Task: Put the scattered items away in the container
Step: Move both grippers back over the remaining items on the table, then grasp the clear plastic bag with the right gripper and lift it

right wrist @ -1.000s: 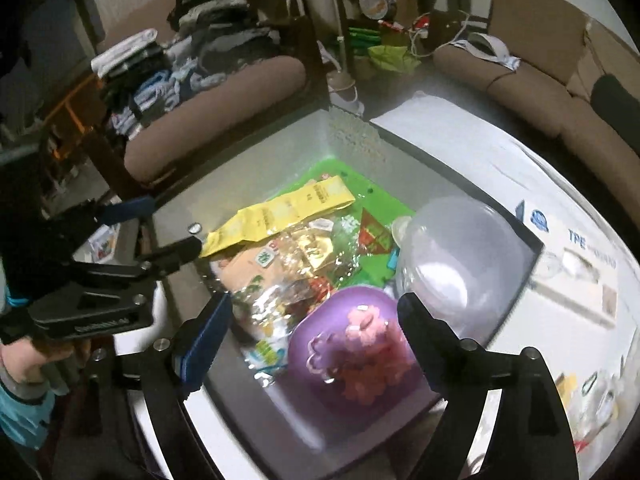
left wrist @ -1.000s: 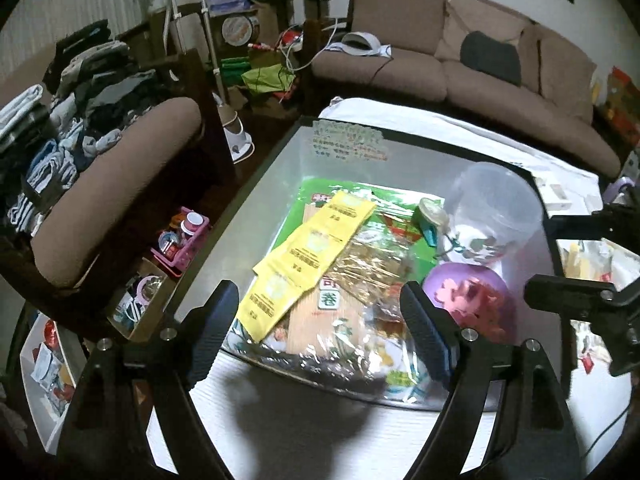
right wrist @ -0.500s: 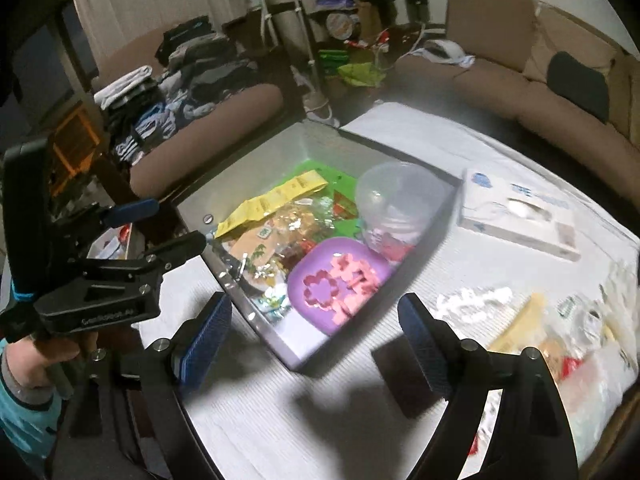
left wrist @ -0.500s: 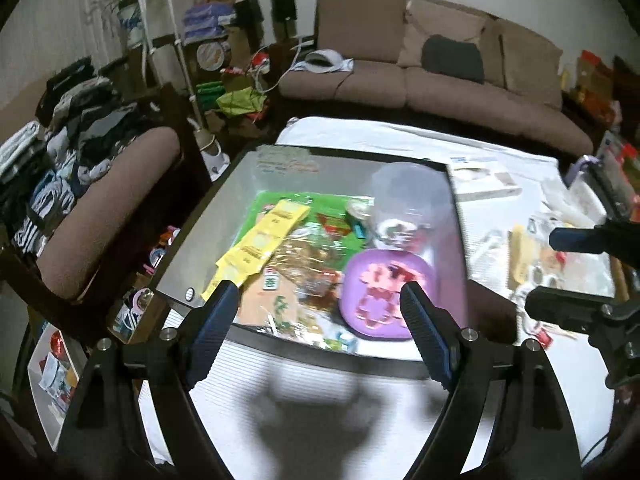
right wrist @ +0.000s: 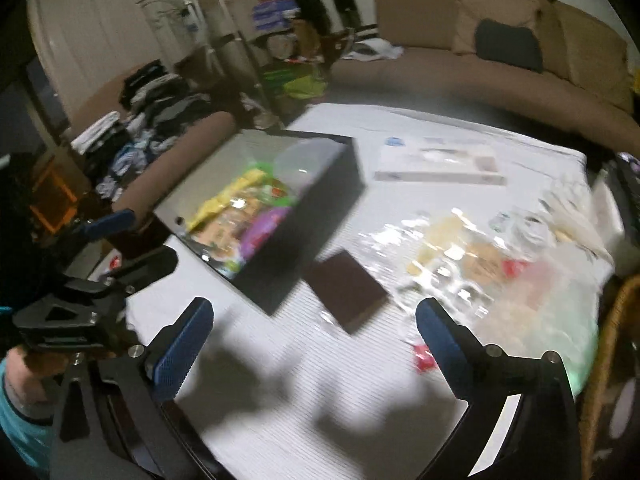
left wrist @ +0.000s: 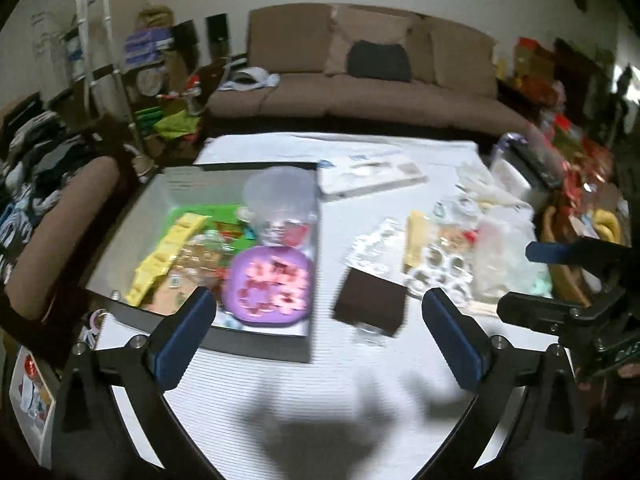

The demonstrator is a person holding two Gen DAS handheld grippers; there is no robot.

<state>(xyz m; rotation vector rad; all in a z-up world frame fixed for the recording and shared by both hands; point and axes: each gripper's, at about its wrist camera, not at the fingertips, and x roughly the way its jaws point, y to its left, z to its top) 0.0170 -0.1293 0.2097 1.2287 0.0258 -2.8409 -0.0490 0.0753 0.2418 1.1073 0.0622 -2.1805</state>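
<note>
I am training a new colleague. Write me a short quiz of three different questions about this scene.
1. True or false: the purple plate lies inside the dark container.
2. Which thing lies on the white cloth nearest the container? A) dark brown box B) flat white box C) pile of clear packets
3. Fill in: both the left claw and the right claw are ____ and hold nothing.

Key: 1 true; 2 A; 3 open.

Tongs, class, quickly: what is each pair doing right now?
Left tongs: open, just opened wider, nothing between them.
Right tongs: open, just opened wider, nothing held.
</note>
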